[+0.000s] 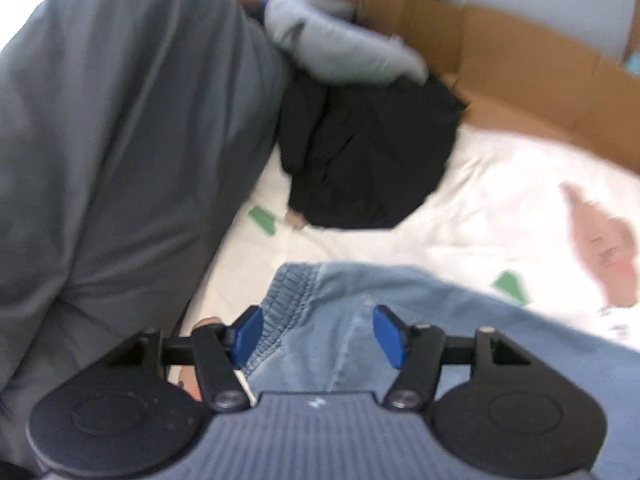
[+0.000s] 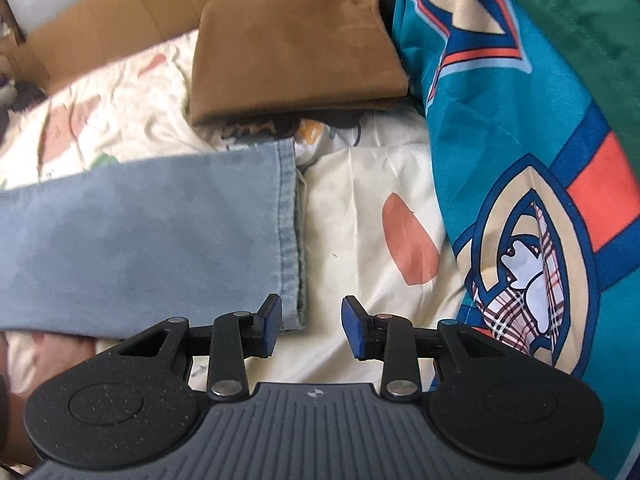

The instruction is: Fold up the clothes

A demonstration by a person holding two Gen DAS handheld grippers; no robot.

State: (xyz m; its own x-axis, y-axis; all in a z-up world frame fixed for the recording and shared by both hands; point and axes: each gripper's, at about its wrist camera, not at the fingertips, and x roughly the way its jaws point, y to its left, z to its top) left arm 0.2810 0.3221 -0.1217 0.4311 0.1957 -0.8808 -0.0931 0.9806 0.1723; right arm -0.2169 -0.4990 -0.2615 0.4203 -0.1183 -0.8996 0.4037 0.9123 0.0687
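Observation:
Light blue jeans lie across the white patterned bed sheet; their elastic waistband shows in the left wrist view. My left gripper hovers above the waistband, open, its blue pads apart and clear of the denim below. In the right wrist view a jeans leg lies flat, its hem running down toward my right gripper. That gripper is open, with the hem corner just beside its left pad and bare sheet between the pads.
A grey garment fills the left, with a black garment, a pale grey one and cardboard beyond. A folded brown garment lies past the jeans leg; a teal patterned fabric rises at right.

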